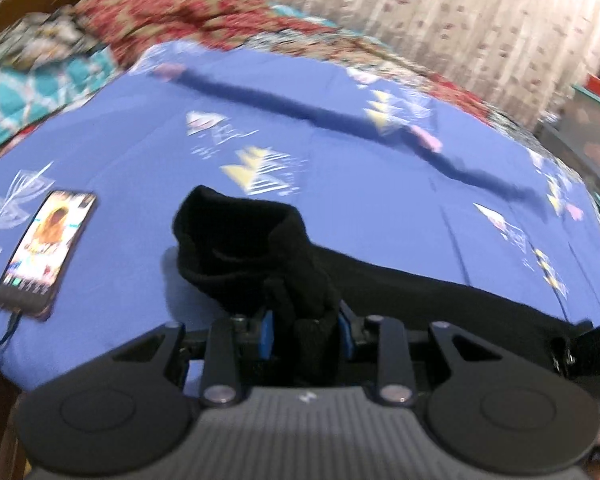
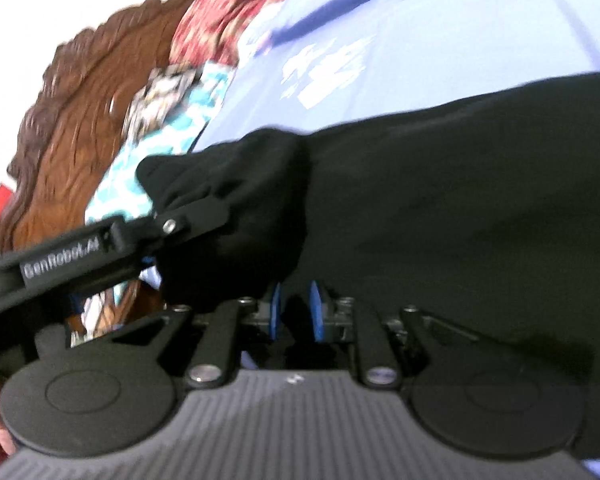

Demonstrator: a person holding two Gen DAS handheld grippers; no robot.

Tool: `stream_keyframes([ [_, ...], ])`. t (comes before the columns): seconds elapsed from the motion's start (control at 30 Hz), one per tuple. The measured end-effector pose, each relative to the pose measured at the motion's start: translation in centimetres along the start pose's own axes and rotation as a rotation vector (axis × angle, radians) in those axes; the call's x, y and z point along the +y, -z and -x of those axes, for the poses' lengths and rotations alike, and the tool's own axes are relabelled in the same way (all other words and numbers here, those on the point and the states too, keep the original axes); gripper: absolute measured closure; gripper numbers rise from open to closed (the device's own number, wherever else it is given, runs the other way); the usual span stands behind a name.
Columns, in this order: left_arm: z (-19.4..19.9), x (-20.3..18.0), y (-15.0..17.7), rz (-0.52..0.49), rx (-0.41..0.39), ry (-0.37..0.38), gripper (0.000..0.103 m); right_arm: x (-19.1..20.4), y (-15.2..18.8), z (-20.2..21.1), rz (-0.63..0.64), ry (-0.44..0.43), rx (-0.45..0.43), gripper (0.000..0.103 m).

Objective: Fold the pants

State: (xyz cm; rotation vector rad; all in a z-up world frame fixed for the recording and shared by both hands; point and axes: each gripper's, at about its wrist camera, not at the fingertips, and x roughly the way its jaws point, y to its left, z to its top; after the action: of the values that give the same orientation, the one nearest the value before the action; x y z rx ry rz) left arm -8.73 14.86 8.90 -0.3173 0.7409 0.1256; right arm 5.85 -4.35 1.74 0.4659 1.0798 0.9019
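"GenRobot.AI"-marked left tool clamping black pants

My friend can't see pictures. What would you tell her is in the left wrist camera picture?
The left tool pinches a bunched end of black pants between its blue pads, over a blue bedsheet with triangle prints. A lit phone lies on the sheet at the left, and red patterned blankets are heaped at the far side.

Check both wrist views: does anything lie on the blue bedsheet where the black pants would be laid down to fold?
Nothing lies directly ahead. The black pants are in both grippers' jaws over open blue bedsheet. The phone, with its cable, lies on the sheet left of the left gripper, apart from the cloth.
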Motion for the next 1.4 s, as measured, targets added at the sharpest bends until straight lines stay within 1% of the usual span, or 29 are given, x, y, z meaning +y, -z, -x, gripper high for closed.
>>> stream_keyframes([
  [0.1, 0.0, -2.6, 1.4, -0.123, -0.035, 0.01, 0.075, -2.5, 0.6, 2.8, -0.074, 0.015, -0.076, 0.08],
  [0.13, -0.1, -3.7, 2.1, -0.178, -0.041, 0.011, 0.075, -3.2, 0.7, 3.6, -0.097, 0.023, -0.1, 0.08],
  [0.23, -1.1, -7.0, 4.8, -0.376, -0.043, 0.0, 0.074, -4.6, 0.8, 5.2, -0.141, 0.047, -0.155, 0.078],
  [0.3, -2.1, -9.0, 6.7, -0.513, -0.031, -0.027, 0.071, -5.0, 0.8, 5.7, -0.157, 0.061, -0.176, 0.073],
  [0.33, -2.7, -10.1, 7.7, -0.582, -0.024, -0.049, 0.069, -5.1, 0.8, 5.8, -0.162, 0.063, -0.185, 0.066],
  [0.37, -3.0, -10.9, 8.7, -0.646, -0.027, -0.07, 0.063, -5.1, 0.7, 5.8, -0.165, 0.064, -0.194, 0.053],
  [0.4, -3.1, -11.6, 9.5, -0.706, -0.038, -0.078, 0.059, -4.9, 0.6, 5.7, -0.167, 0.066, -0.204, 0.047],
  [0.43, -3.1, -12.2, 10.2, -0.756, -0.044, -0.071, 0.054, -4.6, 0.6, 5.6, -0.167, 0.067, -0.215, 0.037],
  [0.47, -2.9, -12.6, 10.8, -0.79, -0.043, -0.061, 0.049, -4.3, 0.6, 5.4, -0.165, 0.062, -0.224, 0.03],
  [0.5, -2.7, -13.0, 11.3, -0.822, -0.05, -0.052, 0.048, -4.2, 0.5, 5.4, -0.163, 0.051, -0.231, 0.026],
  [0.53, -2.6, -13.1, 11.6, -0.84, -0.055, -0.044, 0.047, -4.5, 0.2, 5.6, -0.161, 0.038, -0.234, 0.017],
  [0.57, -2.4, -13.1, 11.9, -0.854, -0.059, -0.039, 0.047, -4.2, -0.1, 5.4, -0.155, 0.031, -0.238, 0.013],
  [0.6, -2.2, -13.0, 12.1, -0.861, -0.062, -0.038, 0.047, -3.9, -0.5, 5.2, -0.14, 0.03, -0.24, 0.013],
  [0.67, -2.0, -12.4, 12.1, -0.847, -0.061, -0.032, 0.047, -3.5, -1.6, 4.7, -0.08, 0.039, -0.209, 0.013],
  [0.77, -1.1, -11.4, 11.8, -0.806, -0.064, -0.008, 0.047, -2.8, -3.2, 2.9, 0.026, 0.079, -0.156, 0.012],
  [0.83, -0.4, -10.9, 11.6, -0.79, -0.064, 0.015, 0.047, -2.4, -4.3, 1.1, 0.048, 0.106, -0.115, 0.012],
  [0.93, 1.4, -9.8, 11.8, -0.766, -0.069, 0.055, 0.046, -2.3, -4.8, -1.2, 0.041, 0.087, -0.043, 0.013],
  [1.0, 2.7, -8.7, 11.7, -0.726, -0.055, 0.084, 0.045, -1.6, -4.6, -2.4, 0.062, 0.066, 0.001, 0.042],
  [1.03, 3.1, -8.0, 11.6, -0.695, -0.044, 0.094, 0.045, -1.1, -4.1, -2.5, 0.086, 0.077, 0.012, 0.07],
  [1.07, 3.6, -7.3, 11.3, -0.653, -0.034, 0.104, 0.045, -0.8, -3.6, -2.0, 0.115, 0.093, 0.011, 0.076],
  [1.13, 4.4, -5.6, 10.1, -0.54, -0.016, 0.128, 0.045, -0.3, -3.4, -1.0, 0.146, 0.091, -0.028, 0.078],
  [1.23, 5.2, -3.0, 7.6, -0.351, -0.018, 0.163, 0.045, -0.1, -3.2, 1.9, 0.177, 0.09, -0.128, 0.078],
  [1.3, 5.5, -1.6, 5.7, -0.219, -0.029, 0.205, 0.045, -0.8, -3.0, 4.3, 0.179, 0.108, -0.197, 0.078],
  [1.37, 5.2, -0.9, 4.1, -0.133, -0.037, 0.243, 0.045, -1.8, -2.9, 5.6, 0.151, 0.132, -0.238, 0.078],
  [1.4, 5.0, -0.9, 3.6, -0.113, -0.041, 0.252, 0.045, -2.7, -2.6, 6.6, 0.134, 0.148, -0.254, 0.078],
])
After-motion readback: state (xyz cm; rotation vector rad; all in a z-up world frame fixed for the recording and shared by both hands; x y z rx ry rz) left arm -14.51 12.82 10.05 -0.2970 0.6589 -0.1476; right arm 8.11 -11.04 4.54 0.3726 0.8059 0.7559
